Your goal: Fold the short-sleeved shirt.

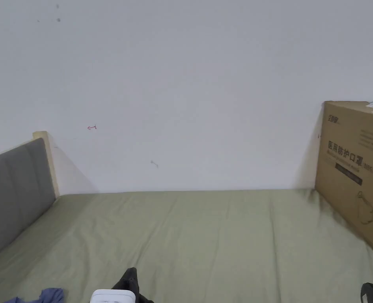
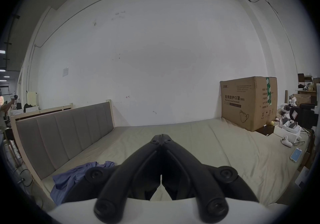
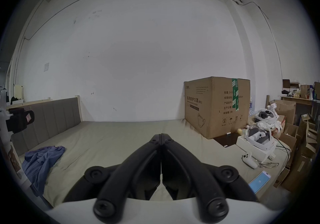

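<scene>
At the left, the crumpled blue short-sleeved shirt [image 3: 42, 160] lies on the green bed sheet [image 1: 205, 232] near the grey headboard [image 2: 65, 132], not yet spread. The left gripper [image 2: 161, 135] and the right gripper [image 3: 161, 134] hang above the sheet with jaws pressed together, holding nothing (probably waiting to start). At the right, the cardboard box [image 3: 216, 106] stands taped closed, its contents hidden.

All views face wall [image 1: 189, 79] across bed [image 1: 205, 236].
</scene>
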